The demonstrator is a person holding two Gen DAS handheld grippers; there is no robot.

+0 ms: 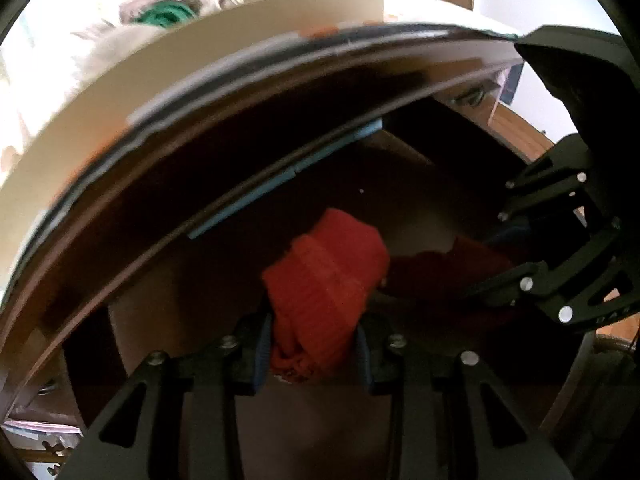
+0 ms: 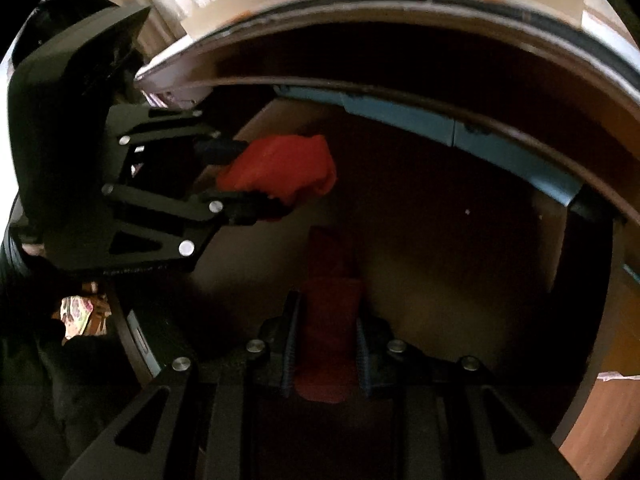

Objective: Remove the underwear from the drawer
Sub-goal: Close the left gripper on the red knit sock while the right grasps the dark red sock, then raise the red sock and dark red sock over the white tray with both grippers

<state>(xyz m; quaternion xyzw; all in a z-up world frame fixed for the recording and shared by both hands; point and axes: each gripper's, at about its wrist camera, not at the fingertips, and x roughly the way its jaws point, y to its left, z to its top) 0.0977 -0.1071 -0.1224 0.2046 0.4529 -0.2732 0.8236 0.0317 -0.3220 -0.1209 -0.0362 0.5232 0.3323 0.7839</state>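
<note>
Jaws of left gripper [image 1: 316, 354] clamping bunched orange-red underwear [image 1: 326, 288], right gripper [image 2: 326, 354] pinching darker red cloth [image 2: 330, 312] inside drawer [image 2: 460, 264].

no text can be read for certain. the right tongs [image 1: 496, 248] carry pale raised letters on the black body near the lower rivet, seen from the left wrist; they look like "d a" and then blur out. seen from the right wrist, the left tongs [image 2: 240, 172] bear a faint line of letters along the lower edge of the black frame, too smeared to make out.
</note>
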